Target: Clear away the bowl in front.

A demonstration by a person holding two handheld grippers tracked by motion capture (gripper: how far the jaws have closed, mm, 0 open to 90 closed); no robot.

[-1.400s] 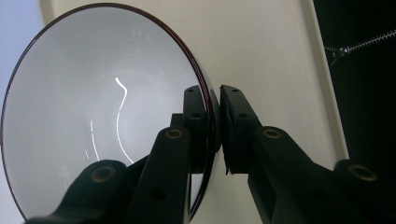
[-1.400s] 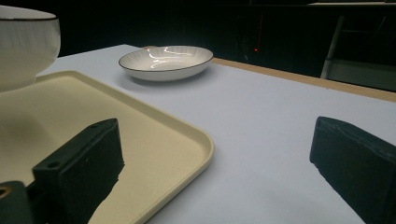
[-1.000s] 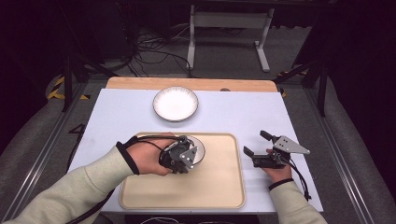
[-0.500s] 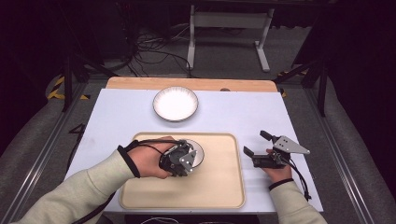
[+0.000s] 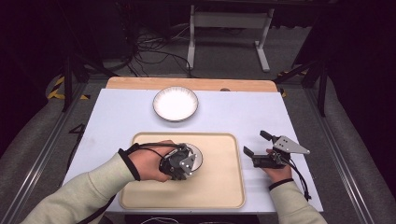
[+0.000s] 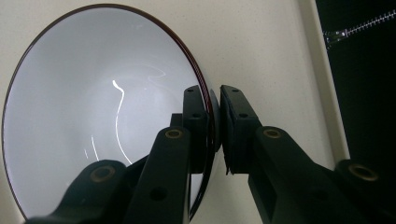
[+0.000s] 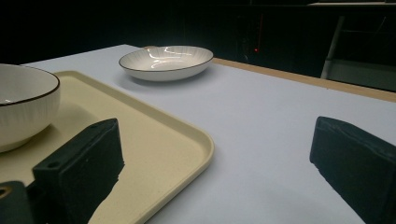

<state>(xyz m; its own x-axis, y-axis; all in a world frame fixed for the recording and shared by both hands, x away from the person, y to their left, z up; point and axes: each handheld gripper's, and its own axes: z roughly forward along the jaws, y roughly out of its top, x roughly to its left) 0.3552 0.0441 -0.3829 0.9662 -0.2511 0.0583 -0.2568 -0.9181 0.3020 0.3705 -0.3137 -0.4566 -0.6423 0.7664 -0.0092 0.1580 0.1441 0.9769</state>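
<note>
A white bowl [image 5: 196, 155] with a dark rim sits on the cream tray [image 5: 219, 186], left of its middle. My left gripper [image 5: 180, 165] is shut on the bowl's rim. In the left gripper view one pad lies inside the bowl [image 6: 93, 116] and the other outside, my left gripper [image 6: 215, 121] pinching the wall over the tray [image 6: 261, 46]. My right gripper [image 5: 257, 143] rests on the white table just right of the tray, open, nothing between its jaws. The right gripper view has my right gripper [image 7: 217, 128] facing the tray's corner [image 7: 154, 140] and the bowl [image 7: 23, 102].
A shallow white plate [image 5: 175, 103] [image 7: 166, 59] stands on the table behind the tray. The white tabletop [image 5: 233, 112] ends in a wooden strip [image 5: 187, 84] at the far edge. Cables and a stand's metal legs lie on the floor beyond.
My left hand, with the bowl in its gripper, has shifted slightly toward the near edge of the tray. The right hand has kept still.
</note>
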